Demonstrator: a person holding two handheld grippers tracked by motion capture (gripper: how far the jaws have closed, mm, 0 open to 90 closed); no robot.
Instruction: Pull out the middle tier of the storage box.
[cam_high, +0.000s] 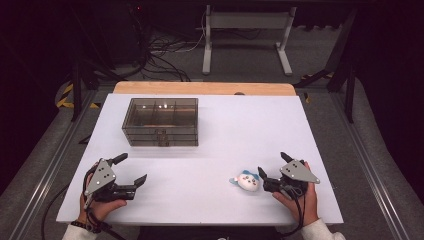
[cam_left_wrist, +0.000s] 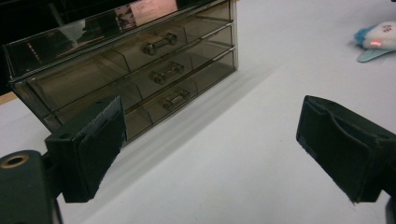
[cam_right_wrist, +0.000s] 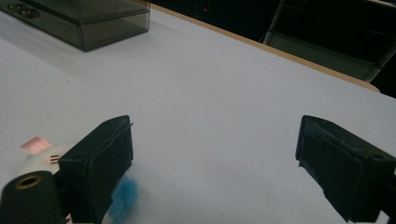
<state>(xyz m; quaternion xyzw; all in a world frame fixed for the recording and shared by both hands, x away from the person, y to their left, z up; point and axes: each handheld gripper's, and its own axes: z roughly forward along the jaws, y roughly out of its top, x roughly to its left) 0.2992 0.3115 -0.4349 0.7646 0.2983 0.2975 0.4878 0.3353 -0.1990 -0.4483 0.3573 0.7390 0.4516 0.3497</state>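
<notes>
Beside right claw (cam_high: 274, 172), plush toy (cam_high: 247, 181), drawer box (cam_high: 161, 122) far left

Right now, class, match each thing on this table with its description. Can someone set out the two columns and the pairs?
Things:
1. drawer box
2. plush toy
3. left claw
4. right claw

Descriptions:
A. white and blue, lying on the table
B. open, just beside the toy
C. smoky and see-through, three drawers all shut
D. open, over bare table near the left edge

Pairs: 1-C, 2-A, 3-D, 4-B
</notes>
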